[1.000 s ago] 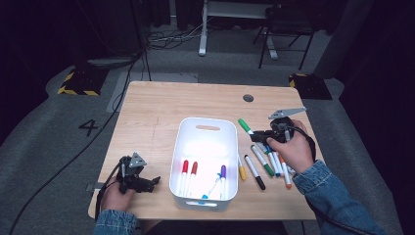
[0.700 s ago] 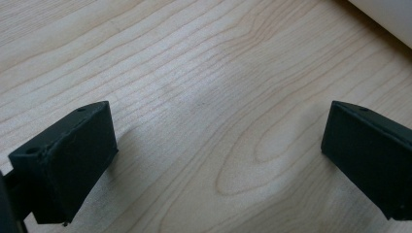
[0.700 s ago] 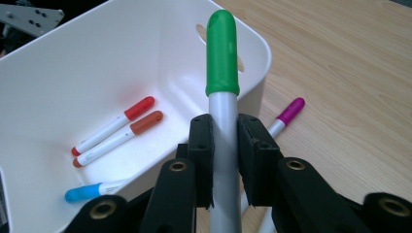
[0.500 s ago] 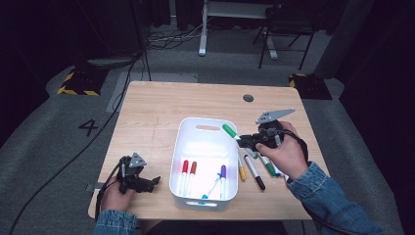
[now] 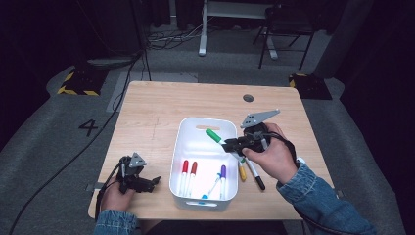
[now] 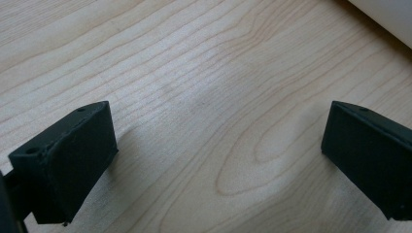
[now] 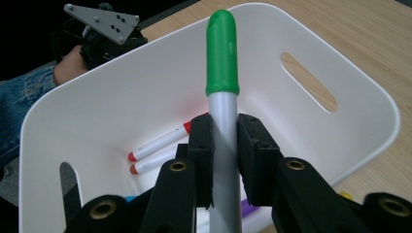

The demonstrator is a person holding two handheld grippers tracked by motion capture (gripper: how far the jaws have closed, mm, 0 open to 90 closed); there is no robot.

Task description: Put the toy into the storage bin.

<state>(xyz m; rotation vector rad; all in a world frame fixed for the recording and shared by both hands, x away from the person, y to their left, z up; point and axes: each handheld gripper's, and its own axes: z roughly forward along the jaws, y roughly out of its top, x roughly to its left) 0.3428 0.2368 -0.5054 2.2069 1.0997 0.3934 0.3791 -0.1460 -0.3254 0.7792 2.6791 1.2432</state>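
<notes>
while it hung over the bin: right gripper [image 7: 224,141] fingers clamped the green-capped marker [image 7: 222,53], cap ahead of the fingertips above the white bin [image 7: 340,82].
left gripper [image 6: 218,145]: fingers wide, empty, low over the tabletop [image 6: 194,73].
risk: released early or tilted, the marker could strike the rim and roll out onto the tabletop.

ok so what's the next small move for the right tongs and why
Probably lower a little and open: the right tongs grip the green-capped marker with its cap already over the white bin, where two red markers lie, so releasing should drop it in.
</notes>
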